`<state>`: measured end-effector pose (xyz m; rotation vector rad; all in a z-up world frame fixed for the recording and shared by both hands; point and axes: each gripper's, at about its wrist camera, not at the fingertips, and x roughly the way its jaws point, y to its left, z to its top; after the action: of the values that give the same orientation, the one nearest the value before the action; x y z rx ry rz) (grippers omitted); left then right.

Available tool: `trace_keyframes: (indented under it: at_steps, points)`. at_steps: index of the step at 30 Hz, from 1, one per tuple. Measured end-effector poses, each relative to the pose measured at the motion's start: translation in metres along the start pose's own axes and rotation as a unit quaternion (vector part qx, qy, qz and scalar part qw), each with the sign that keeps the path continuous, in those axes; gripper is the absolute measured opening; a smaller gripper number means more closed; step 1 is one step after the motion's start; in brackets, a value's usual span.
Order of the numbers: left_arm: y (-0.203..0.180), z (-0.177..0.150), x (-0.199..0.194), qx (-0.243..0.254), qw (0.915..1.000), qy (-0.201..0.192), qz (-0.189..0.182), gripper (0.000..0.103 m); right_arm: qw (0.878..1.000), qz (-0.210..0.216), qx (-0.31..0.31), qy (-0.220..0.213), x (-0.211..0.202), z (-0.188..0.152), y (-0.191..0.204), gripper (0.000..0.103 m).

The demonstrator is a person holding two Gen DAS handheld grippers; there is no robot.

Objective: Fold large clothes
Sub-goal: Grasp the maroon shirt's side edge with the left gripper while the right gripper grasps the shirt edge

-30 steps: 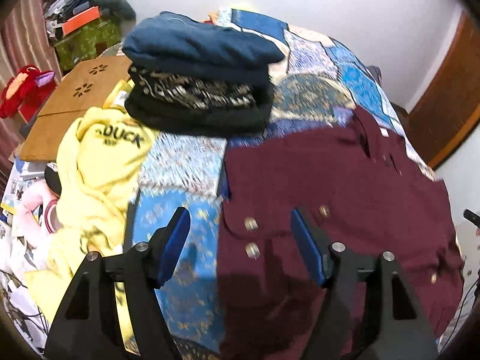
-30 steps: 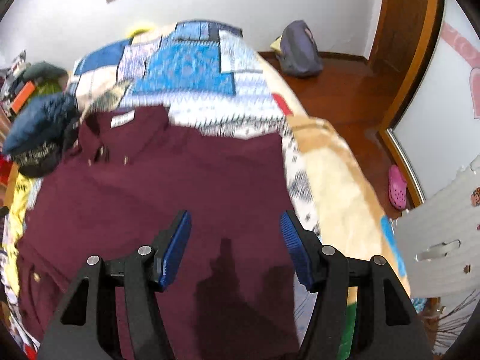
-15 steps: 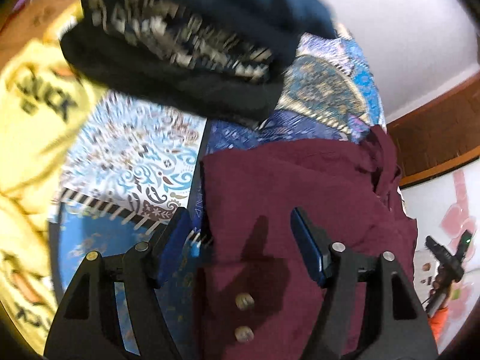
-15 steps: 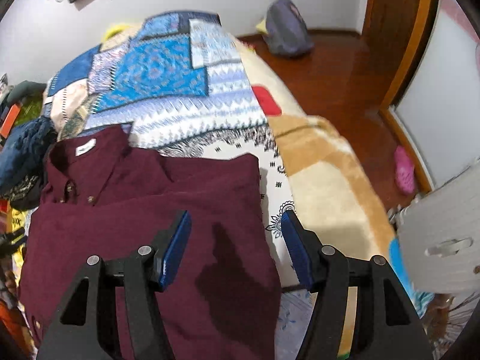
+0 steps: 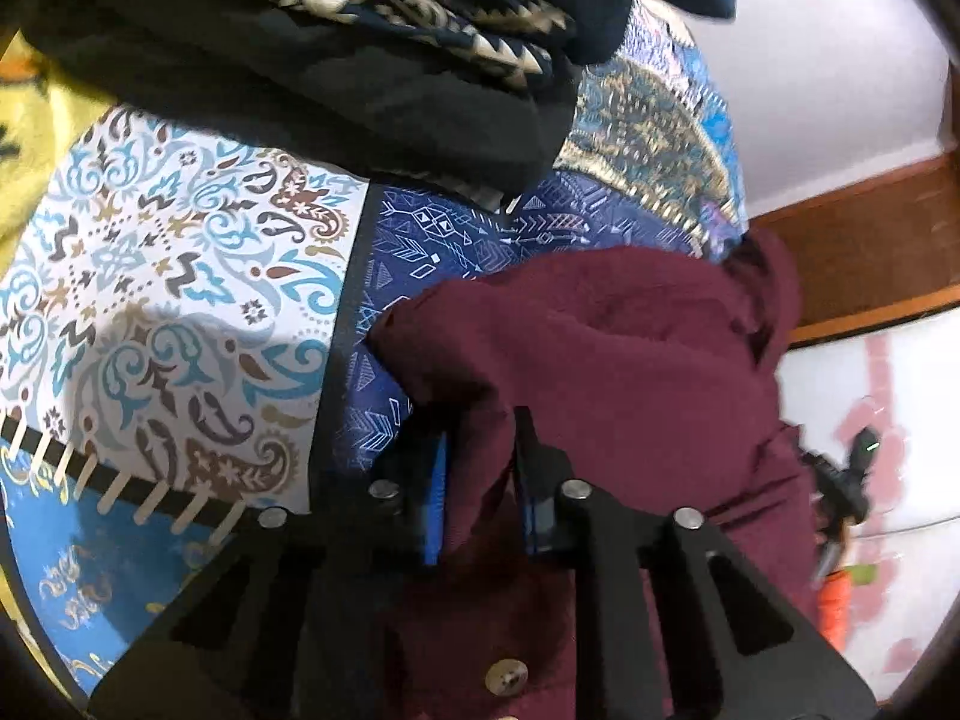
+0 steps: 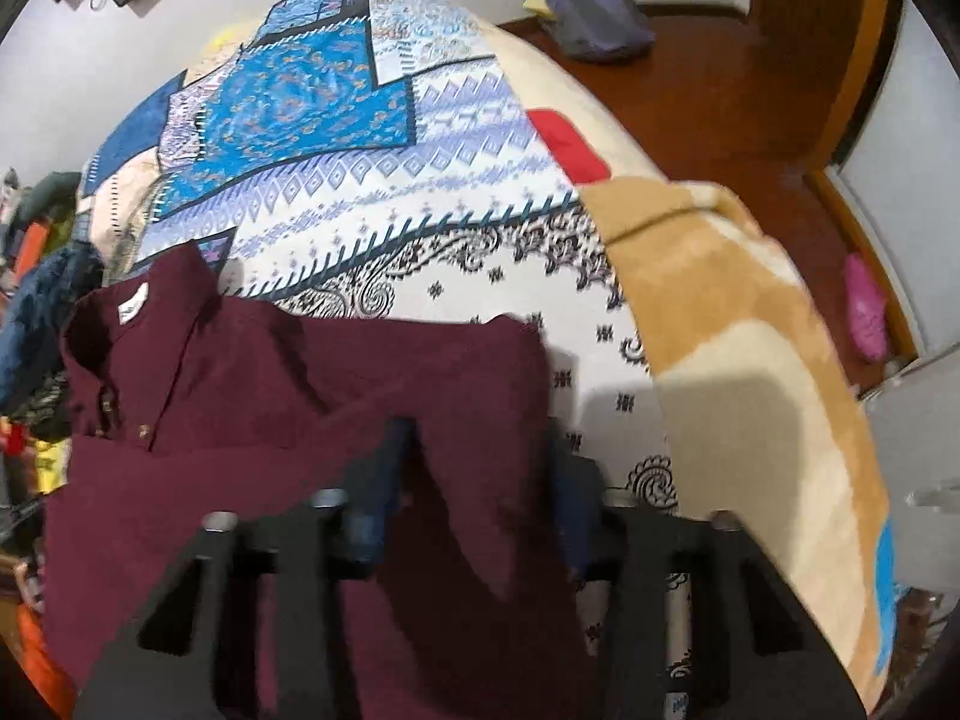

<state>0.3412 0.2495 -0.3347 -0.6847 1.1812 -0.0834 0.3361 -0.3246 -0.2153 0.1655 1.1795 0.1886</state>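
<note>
Maroon shirt (image 6: pixel 252 480) lies spread on the patchwork bedspread (image 6: pixel 336 120), collar toward the far end with its buttons showing, and by the look of it no body fold has been made yet. Left gripper (image 5: pixel 480 480) has its blue pads nearly together, pinching a raised ridge of the shirt's left edge, while the right gripper (image 6: pixel 474 480) sits partly closed with cloth bunched between its fingers at the right shoulder, though a firm grip cannot be confirmed. Folded clothes (image 5: pixel 336 42) stacked just beyond suggest earlier garments are finished; this one has its whole fold left.
</note>
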Motion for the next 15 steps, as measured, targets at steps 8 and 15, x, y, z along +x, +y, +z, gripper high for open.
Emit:
trace_keyframes:
  at_steps: [8, 15]
  points:
    - [-0.076, 0.006, -0.034, 0.106, 0.9869, -0.065, 0.103, 0.003, 0.99, -0.039, -0.054, -0.12, -0.054, 0.011, 0.02, 0.008]
    - [-0.127, 0.046, -0.062, 0.144, 0.9773, -0.12, 0.098, 0.003, 0.986, -0.047, -0.05, -0.15, -0.071, 0.041, 0.019, 0.008]
